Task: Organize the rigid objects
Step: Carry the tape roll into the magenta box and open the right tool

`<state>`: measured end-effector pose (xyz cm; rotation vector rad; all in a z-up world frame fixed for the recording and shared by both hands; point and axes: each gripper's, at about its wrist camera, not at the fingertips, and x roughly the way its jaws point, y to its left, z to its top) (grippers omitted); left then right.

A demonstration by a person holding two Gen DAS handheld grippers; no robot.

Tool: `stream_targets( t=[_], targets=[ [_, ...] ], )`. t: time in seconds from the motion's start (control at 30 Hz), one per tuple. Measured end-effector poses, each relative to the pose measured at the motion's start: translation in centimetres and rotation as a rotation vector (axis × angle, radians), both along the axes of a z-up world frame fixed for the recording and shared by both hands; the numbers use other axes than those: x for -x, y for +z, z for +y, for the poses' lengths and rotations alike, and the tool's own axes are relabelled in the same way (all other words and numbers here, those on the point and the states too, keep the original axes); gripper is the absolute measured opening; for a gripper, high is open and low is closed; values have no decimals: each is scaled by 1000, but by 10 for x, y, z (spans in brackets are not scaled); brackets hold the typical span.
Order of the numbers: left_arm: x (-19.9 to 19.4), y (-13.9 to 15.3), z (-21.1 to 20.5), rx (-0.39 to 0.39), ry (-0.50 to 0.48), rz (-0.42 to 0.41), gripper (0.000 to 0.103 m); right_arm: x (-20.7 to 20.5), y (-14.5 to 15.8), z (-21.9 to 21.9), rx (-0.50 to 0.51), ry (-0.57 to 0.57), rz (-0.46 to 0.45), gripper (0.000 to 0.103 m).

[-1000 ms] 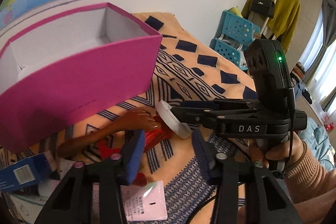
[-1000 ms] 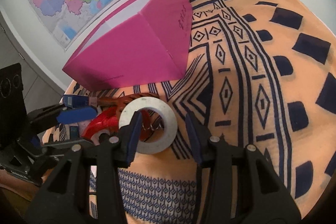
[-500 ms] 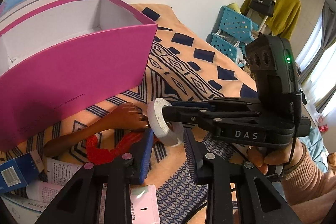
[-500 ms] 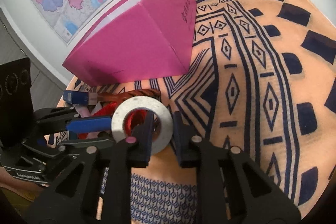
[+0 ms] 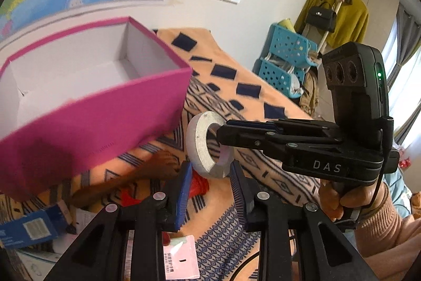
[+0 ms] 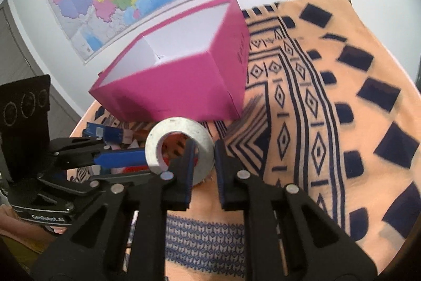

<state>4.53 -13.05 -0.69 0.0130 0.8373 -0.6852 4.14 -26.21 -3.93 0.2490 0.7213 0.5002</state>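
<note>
- Tape roll (image 6: 179, 146): lifted off the cloth (image 6: 315, 123), at 6 o'clock of the pink box (image 6: 184, 86), just short of its near wall.
- Your right gripper (image 6: 202, 149): tongs clamped across the ring wall, one finger through the hole, one outside.
- Your left gripper (image 5: 210, 173): tongs apart, holding nothing, just below the tape roll.
- Handling, as judged: light, stiff, not fragile; smooth faces may let it swivel. Hold across the wall, as you do, not by the flat faces.
- Box: open top, white inside, looks empty where visible.
- Clutter at 7 o'clock of the roll: brown doll arm (image 5: 126, 181), red item (image 5: 197, 186), blue carton (image 5: 29, 228).
</note>
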Motion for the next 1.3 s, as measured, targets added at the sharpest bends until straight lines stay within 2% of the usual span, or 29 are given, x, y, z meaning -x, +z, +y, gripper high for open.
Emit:
stream_targets(
  t=[0.4,0.7,1.0,1.3],
  targets=[
    [-17,43,17,14,59,-94,30,-17,57,23,38,54,-126,17],
    [-44,66,25,13,102,-134,30,-48,82,33,25,66,-156,17],
    [-81,58,29,-4,136,-90,30,-80,81,36,30,48,-118,17],
    [-107,37,31,-11,152,-18,30,-103,63,44,92,17,-46,17]
  ],
)
